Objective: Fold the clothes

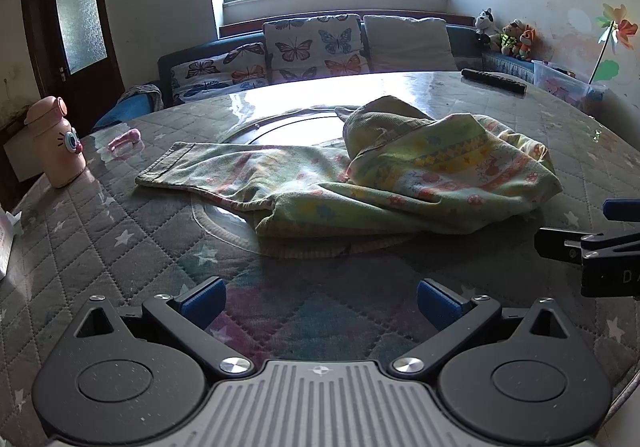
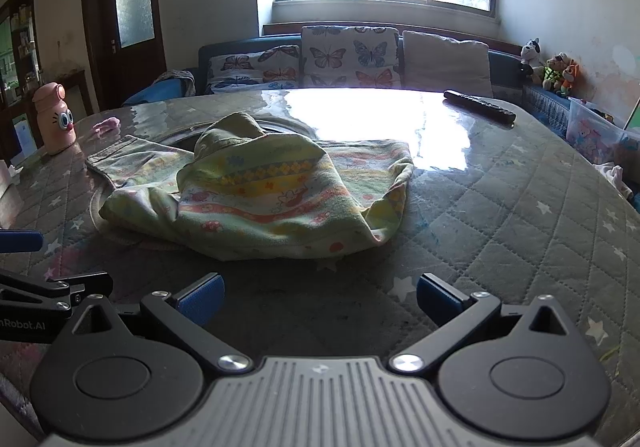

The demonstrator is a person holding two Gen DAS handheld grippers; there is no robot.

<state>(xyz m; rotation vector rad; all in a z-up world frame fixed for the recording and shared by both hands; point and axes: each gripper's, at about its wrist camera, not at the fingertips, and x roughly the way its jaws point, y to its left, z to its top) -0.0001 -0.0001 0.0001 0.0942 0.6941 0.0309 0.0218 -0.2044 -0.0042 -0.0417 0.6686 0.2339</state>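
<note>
Crumpled green patterned garment (image 1: 360, 175) (image 2: 256, 191), heaped mid-table

The garment (image 1: 360, 175) in the middle of the frame is pale green, banded with yellow diamond stripes, orange-pink stripes and small red and blue cartoon prints. The surface (image 1: 120, 247) under it wears a grey quilted cover stitched in diamonds and dotted with white stars, with faded pink and teal patches low in the frame. At far left stands a pink bottle (image 1: 60, 143) with a cartoon face and blue-ringed eyes. Near it lies a small pink object (image 1: 126, 139). The cushions (image 1: 316, 47) at upper centre are white with orange, blue and dark butterflies. Each claw, left (image 1: 322, 301) and right (image 2: 320, 297), is black with blue pads.
</note>
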